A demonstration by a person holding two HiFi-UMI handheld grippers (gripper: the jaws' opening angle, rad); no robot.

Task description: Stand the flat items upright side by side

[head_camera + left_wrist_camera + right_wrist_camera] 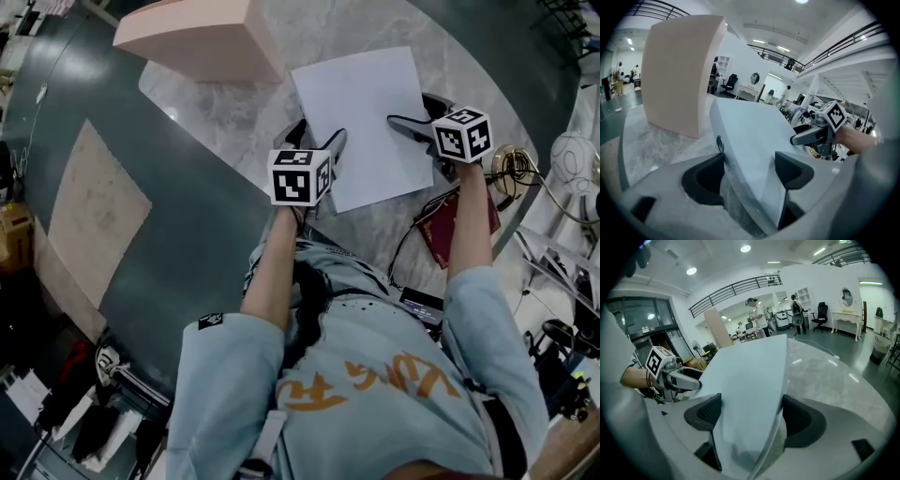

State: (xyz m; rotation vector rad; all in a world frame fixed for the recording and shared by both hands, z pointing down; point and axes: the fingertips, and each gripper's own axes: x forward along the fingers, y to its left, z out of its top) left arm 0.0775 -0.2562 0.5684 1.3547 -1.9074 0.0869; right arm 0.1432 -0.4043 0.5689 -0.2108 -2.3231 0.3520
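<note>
1. White sheet (361, 122): the item I am working on. It sits over the marble table (234, 103), to the right of the pink block (202, 37) and nearer to me. Both gripper views show its face slanting upward, not lying level with the table.
2. Left hand-held gripper (319, 141): set on the sheet's edge nearest the pink block. Its jaws are spread wide and the sheet passes aslant through the gap (750, 168). The sheet's edge meets one pad and its face meets the other. I read this as a straddle, not a flat pinch.
3. Right hand-held gripper (417, 112): set on the edge farthest from the pink block. Its jaws are equally wide, and the sheet crosses the gap (750, 413) the same way.
4. Reason for the hold, as I judge it: support on two opposite edges keeps so thin a sheet from twisting. The wide jaws leave it free to pivot as I tip it toward vertical.
5. Pink block (679, 70): stands upright on the table, near the sheet but apart from it. I take it as the neighbour the sheet should stand beside, and a possible backstop.
6. Red booklet (450, 225): lies flat at the table's rim, on the side of the sheet away from the pink block, partly under my right forearm. It is probably next in turn.
</note>
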